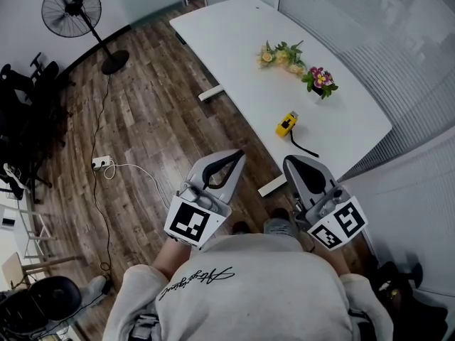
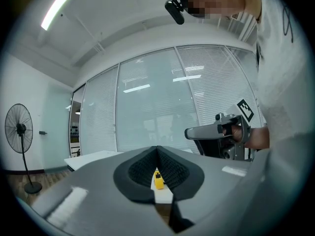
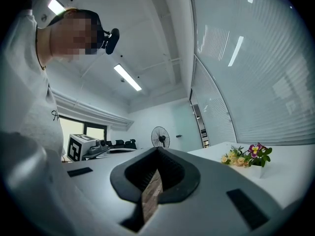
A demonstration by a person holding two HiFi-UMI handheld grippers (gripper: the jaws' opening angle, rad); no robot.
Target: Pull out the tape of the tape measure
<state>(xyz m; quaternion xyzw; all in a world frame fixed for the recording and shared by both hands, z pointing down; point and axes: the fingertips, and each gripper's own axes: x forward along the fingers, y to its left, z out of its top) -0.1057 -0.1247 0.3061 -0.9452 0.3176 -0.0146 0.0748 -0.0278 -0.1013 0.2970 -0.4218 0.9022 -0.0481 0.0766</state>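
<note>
The wood floor (image 1: 142, 119) fills most of the head view, and a long white table (image 1: 234, 55) runs across it beside a glass wall with blinds. A standing fan (image 1: 71, 9) is parked well off to the left, clear of the work area. Nearer the person, 2 hand-held grippers hang at waist height, short of the table's near end. The left gripper (image 1: 238, 155) has its jaws pressed together on nothing, and its own view looks through the gap in its pads straight at the table, which suggests it is being lined up for an approach. The right gripper (image 1: 290, 163) is likewise closed and empty, with only floor showing through its pads. 2 small bunches of flowers (image 1: 281, 54) sit toward the far side of the table, apart from the job. The yellow tape measure (image 1: 286, 123) lies on the table's near part, close to the edge and within easy reach, with a black strap (image 1: 304, 148) trailing from it. Nothing touches it, so the pull looks not yet begun.
</note>
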